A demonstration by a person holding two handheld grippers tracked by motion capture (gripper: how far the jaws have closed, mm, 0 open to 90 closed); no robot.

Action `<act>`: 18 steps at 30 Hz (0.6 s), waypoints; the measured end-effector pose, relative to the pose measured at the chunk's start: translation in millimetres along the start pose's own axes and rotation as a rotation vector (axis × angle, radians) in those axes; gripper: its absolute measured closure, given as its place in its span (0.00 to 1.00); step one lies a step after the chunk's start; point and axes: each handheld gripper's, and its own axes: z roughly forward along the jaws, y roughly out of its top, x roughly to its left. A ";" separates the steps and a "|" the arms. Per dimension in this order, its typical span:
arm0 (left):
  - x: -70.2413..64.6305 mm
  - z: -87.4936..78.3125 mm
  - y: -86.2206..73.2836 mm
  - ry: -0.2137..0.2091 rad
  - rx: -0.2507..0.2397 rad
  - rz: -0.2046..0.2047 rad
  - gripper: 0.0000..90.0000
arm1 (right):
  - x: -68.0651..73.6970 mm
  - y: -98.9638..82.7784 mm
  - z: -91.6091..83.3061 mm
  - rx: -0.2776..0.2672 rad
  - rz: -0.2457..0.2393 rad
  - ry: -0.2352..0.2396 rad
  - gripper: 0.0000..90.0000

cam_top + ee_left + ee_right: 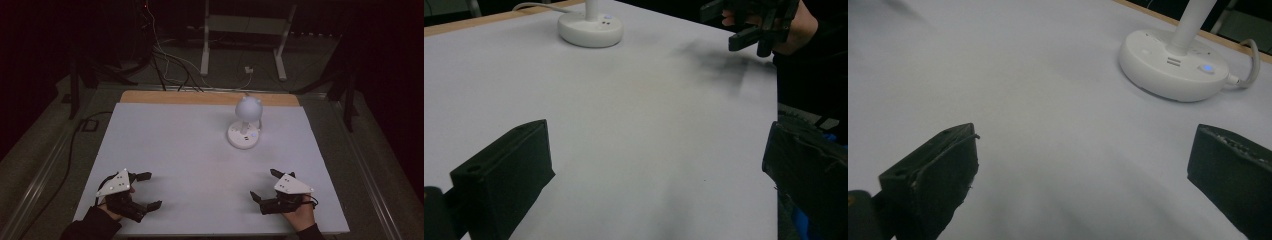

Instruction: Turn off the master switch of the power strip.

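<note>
On table, far right: lamp (246, 125), well apart from both grippers
Table (175, 150): white top, wood strip at far edge
Lamp look: white, round base, thin stem, globe head; blue dot lit on base; cord off the back
L gripper (142, 190): near-left edge, jaws wide, nothing held
R gripper (262, 185): near-right edge, jaws wide, nothing held
Progress: looks like the start; lamp untouched, reach & grip/press not yet done

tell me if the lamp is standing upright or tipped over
Upright. The lamp rests flat on its round base on the table, with its stem rising straight to the round head.
</note>
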 end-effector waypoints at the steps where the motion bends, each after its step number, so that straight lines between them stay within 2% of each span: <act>1: 0.0 0.3 -0.1 -0.001 0.005 0.001 0.00 | 0.6 -0.6 0.6 0.000 0.001 0.006 0.00; 5: -0.4 0.4 0.0 -0.002 0.004 0.002 0.00 | 1.2 0.2 2.1 0.016 -0.013 0.010 0.00; 10: -0.4 0.5 0.1 -0.004 0.003 0.004 0.00 | -0.7 0.5 1.3 0.004 0.020 0.038 0.00; 15: -0.6 0.3 0.2 -0.003 0.003 0.006 0.00 | 4.1 1.5 4.1 0.030 -0.011 0.048 0.00; 18: -0.8 0.2 0.1 -0.003 0.004 0.005 0.00 | 4.8 2.2 3.8 0.026 -0.004 0.057 0.00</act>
